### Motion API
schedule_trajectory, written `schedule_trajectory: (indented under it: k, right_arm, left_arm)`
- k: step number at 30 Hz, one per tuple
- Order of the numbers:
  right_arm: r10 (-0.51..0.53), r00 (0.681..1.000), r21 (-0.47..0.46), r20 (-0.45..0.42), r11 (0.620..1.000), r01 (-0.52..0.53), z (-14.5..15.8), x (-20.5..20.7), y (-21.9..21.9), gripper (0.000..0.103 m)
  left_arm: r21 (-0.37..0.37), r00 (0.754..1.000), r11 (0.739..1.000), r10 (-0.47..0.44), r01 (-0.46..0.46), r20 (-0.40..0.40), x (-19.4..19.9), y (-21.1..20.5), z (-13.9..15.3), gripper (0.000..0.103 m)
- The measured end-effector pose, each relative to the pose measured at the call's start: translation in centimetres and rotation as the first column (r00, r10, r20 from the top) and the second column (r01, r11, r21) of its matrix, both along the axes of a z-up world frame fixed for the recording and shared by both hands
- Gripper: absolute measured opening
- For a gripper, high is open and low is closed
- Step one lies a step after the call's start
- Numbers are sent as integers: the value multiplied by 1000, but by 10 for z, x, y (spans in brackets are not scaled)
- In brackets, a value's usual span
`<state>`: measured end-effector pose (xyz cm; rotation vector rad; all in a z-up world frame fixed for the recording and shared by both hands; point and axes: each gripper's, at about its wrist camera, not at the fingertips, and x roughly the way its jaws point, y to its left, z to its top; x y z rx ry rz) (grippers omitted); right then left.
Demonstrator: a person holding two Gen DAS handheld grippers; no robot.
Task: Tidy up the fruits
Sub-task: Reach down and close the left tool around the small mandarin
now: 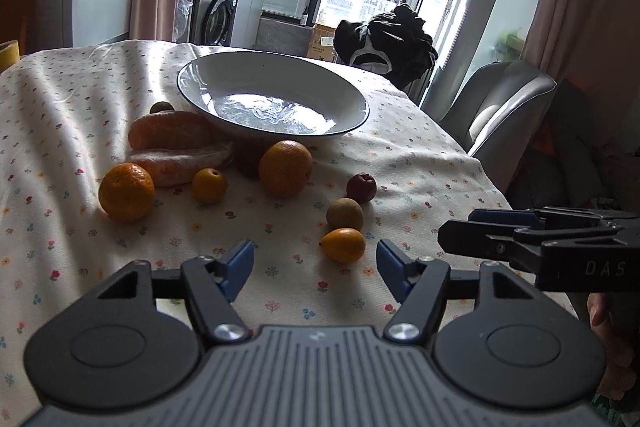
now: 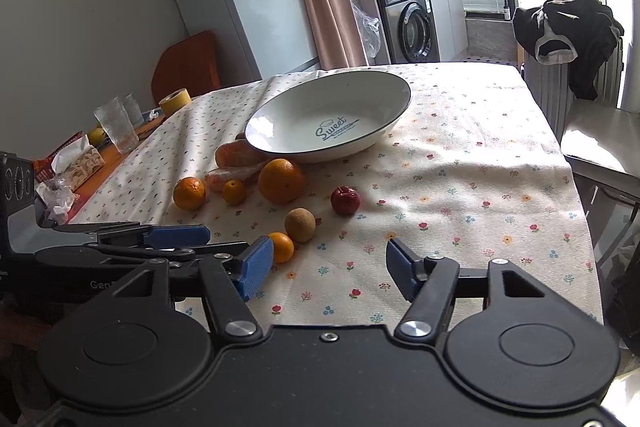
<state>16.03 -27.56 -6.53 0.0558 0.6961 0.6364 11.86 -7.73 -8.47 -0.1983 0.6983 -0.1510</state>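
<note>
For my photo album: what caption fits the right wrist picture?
Open right gripper faces scattered fruit beside an empty white bowl on a floral tablecloth.

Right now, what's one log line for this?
left tongs: open | right tongs: open | bowl: empty | fruits: on tablecloth

A cream cloth [image 2: 460, 163] printed with small red, blue and yellow flowers is spread over the worktop. The white bowl [image 2: 332, 115] is edged with a dark rim and lettered in blue. The large orange [image 2: 281, 180] and smaller citrus [image 2: 189, 193] are coloured orange; a dark red fruit [image 2: 345, 200] and a tan-brown fruit [image 2: 300, 224] are seen nearby. Blue pads [image 2: 256, 263] are carried on black hand-held gripper fingers.
</note>
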Motion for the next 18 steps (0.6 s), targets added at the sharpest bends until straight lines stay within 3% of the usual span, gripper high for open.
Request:
schedule_trajectory:
  k: [5, 12, 14, 18]
  right_arm:
    - [13, 1000, -1, -5, 1000, -13, -4, 6, 1, 53]
    - [12, 999, 12, -30, 1000, -12, -11, 15, 0, 50]
    - [16, 999, 19, -38, 1000, -15, -13, 17, 0, 50]
    - [22, 999, 26, -45, 999, -21, -16, 19, 3, 50]
  left_arm:
    - [-24, 999, 999, -25, 25, -20, 13, -5, -7, 52]
    - [-34, 998, 998, -58, 57, -22, 26, -13, -13, 43]
    - [-35, 998, 997, -64, 63, -25, 29, -14, -15, 28]
    - [-49, 998, 997, -55, 54, -29, 28, -10, -13, 27]
